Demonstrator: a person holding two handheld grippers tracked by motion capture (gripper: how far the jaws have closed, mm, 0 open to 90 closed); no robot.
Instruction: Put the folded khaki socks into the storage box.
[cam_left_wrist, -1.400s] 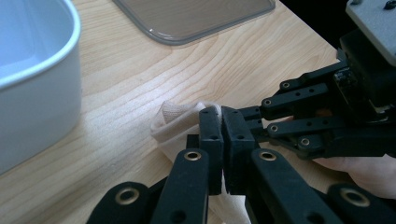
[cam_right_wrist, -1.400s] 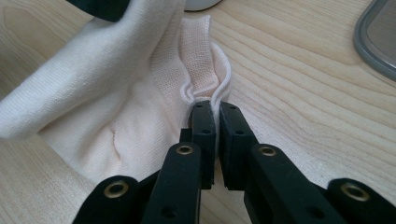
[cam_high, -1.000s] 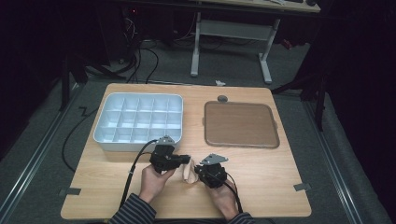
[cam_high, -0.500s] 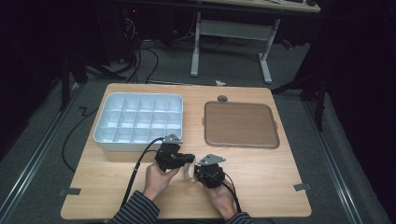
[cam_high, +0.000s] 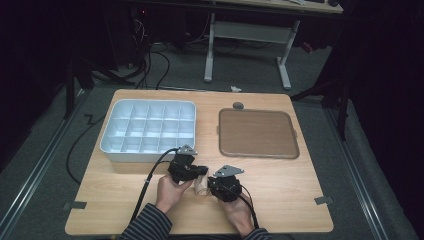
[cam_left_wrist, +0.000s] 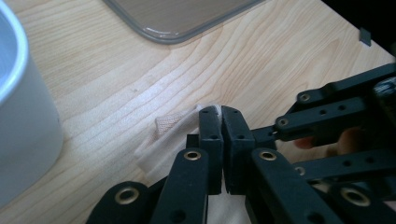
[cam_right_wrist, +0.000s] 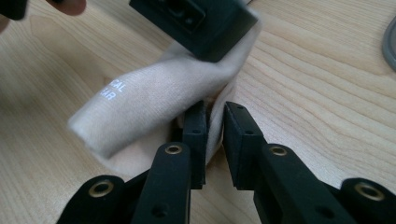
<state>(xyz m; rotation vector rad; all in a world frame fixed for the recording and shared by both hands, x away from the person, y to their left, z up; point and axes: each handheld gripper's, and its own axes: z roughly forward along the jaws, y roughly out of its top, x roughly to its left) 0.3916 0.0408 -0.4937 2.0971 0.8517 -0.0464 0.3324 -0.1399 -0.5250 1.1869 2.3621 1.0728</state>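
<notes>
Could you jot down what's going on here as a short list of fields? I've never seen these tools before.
Item handled: cream sock, folded, with white lettering
Left gripper: shut on the sock's edge
Right gripper: jaws have just been opening, cloth between them
Surface: wooden table
Also there: white divided tray, brown mat

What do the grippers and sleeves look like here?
Both grippers, left and right, are black, each topped by a grey three-cornered plate and trailing a black cable. Their jaws are black bars with brass-coloured rivets. The sleeves are dark with thin stripes.
</notes>
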